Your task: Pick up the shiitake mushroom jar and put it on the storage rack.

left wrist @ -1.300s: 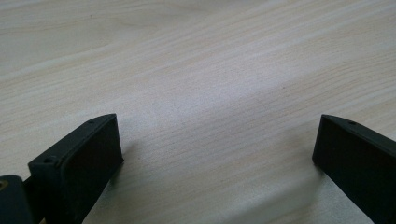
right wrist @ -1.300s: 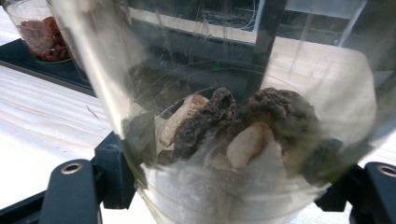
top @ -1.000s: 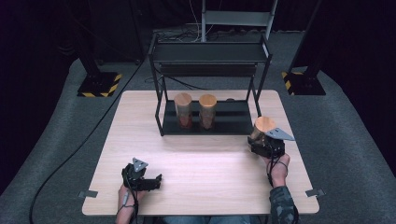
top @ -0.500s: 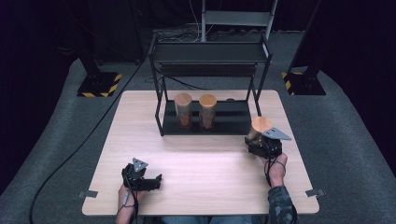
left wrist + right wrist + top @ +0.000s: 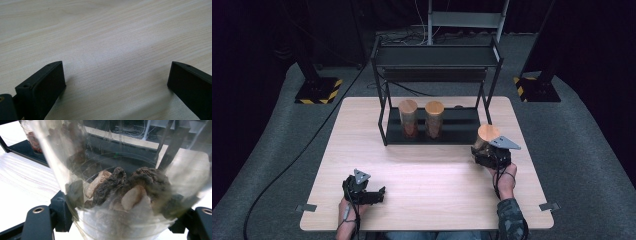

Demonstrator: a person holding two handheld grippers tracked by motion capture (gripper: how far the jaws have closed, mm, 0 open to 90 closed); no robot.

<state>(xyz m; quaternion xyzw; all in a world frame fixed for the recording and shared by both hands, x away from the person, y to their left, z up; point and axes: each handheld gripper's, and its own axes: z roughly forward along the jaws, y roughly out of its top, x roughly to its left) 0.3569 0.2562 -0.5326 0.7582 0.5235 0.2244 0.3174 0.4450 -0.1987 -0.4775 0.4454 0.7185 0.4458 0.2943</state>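
A clear jar [image 5: 120,195] with a round wooden lid [image 5: 488,133] is clamped between the jaws of the right gripper [image 5: 490,151], at the right side of the table [image 5: 422,175], just in front of the right end of a black rack [image 5: 437,95]. Seen close in the right gripper view, the jar's wall is see-through and slightly glary, and it is roughly a third full of dried mushrooms [image 5: 130,187] (dark, wrinkled caps with some pale undersides and stems).

Two more jars [image 5: 421,119] with the same wooden lids stand side by side on the rack's bottom shelf, touching or nearly so; both hold brownish-red contents too small to identify. No labels or writing can be read on any jar.

The left gripper [image 5: 362,187] rests low near the table's front left, jaws spread wide over bare wood with nothing between them.
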